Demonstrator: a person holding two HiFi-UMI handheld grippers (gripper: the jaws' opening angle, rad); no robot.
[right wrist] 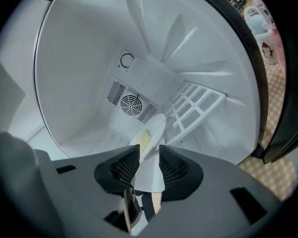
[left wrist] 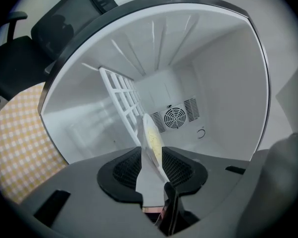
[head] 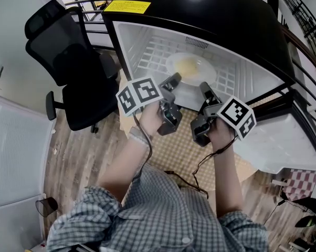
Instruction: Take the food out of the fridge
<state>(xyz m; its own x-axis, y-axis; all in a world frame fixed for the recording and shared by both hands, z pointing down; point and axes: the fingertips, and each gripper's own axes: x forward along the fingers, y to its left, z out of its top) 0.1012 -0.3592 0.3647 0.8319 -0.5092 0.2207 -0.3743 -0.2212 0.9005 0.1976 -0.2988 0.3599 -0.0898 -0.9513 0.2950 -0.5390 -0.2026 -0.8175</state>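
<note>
Upper middle of the head view, the open fridge holds a white plate of pale yellow food on its white wire rack. The left gripper meets the plate's lower-left rim and the right gripper its lower-right rim. In each gripper view the rim fills the narrow gap between the jaws (both appear closed onto it). A black office chair stands at the frame's upper left.
</note>
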